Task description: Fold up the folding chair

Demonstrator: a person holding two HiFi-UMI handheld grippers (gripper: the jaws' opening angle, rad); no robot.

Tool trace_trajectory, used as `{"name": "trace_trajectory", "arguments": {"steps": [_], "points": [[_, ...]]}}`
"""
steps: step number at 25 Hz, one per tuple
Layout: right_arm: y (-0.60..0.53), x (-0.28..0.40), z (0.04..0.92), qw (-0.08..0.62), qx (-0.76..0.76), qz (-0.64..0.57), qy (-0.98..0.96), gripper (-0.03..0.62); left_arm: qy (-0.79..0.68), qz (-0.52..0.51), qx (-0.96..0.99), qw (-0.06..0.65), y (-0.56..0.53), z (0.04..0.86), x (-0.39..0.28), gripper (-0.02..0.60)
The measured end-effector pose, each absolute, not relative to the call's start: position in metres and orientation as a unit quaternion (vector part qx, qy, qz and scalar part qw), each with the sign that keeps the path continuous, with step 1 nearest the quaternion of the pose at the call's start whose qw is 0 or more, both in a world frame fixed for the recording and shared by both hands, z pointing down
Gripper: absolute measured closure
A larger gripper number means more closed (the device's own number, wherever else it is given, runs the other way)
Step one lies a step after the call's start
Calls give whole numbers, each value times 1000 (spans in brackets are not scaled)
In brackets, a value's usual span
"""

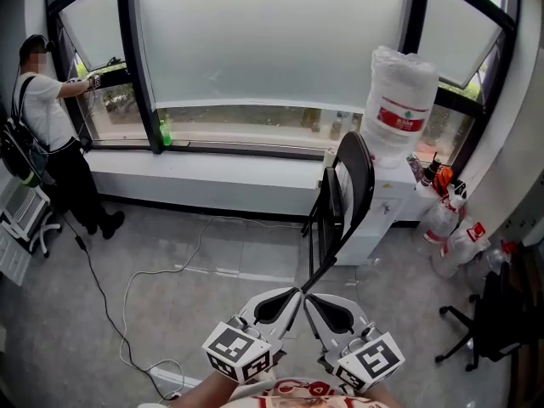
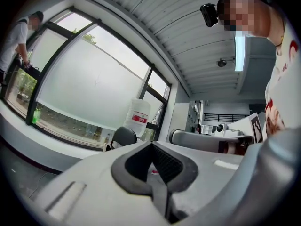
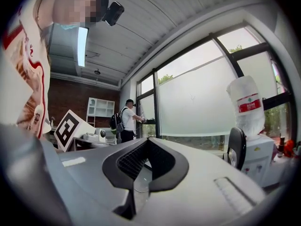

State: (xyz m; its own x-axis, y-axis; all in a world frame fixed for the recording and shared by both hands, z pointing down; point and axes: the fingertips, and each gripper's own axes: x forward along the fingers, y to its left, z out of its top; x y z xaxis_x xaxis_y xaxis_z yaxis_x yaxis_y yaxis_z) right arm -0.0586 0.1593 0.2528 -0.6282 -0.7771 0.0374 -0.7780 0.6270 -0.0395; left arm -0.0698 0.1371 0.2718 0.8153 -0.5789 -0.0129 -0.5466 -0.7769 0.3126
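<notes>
Grey floor [image 1: 212,304] runs up to a long white sill [image 1: 221,172] under a wide frosted window [image 1: 272,41]. At the floor's far left corner a person [image 1: 47,126] with a backpack stands at the sill with one arm reaching towards the window frame. The black folding chair [image 1: 347,195] stands upright at the floor's far edge, right of centre, just beside a white water dispenser [image 1: 384,215] that carries a large upturned bottle [image 1: 399,100]. From the head view the chair shows nearly edge-on, its rounded back uppermost and its seat close in to the frame; whether it is fully folded cannot be told. A dark office chair [image 1: 489,321] sits at the floor's right edge. Both tools are at the near edge of the head view, side by side and well apart from the folding chair, their tips angled in towards each other and pointing towards it. The left gripper [image 1: 294,295] has its fingers [image 2: 188,168] closed together along a thin seam, with nothing between them. The right gripper [image 1: 309,301] is likewise closed and has hold of nothing; its own view shows the two fingers [image 3: 117,166] meeting, with only the hollow of the pads gaping behind the tips. Neither tool touches the folding chair.
</notes>
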Motion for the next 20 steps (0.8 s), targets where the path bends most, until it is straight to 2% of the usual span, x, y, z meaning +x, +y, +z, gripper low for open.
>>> {"name": "trace_trajectory", "arguments": {"steps": [12, 20], "points": [[302, 23, 262, 22, 448, 33, -893, 568, -294, -67, 941, 152, 280, 269, 9, 581], [391, 54, 275, 22, 432, 41, -900, 568, -344, -61, 925, 148, 366, 283, 22, 581]]}}
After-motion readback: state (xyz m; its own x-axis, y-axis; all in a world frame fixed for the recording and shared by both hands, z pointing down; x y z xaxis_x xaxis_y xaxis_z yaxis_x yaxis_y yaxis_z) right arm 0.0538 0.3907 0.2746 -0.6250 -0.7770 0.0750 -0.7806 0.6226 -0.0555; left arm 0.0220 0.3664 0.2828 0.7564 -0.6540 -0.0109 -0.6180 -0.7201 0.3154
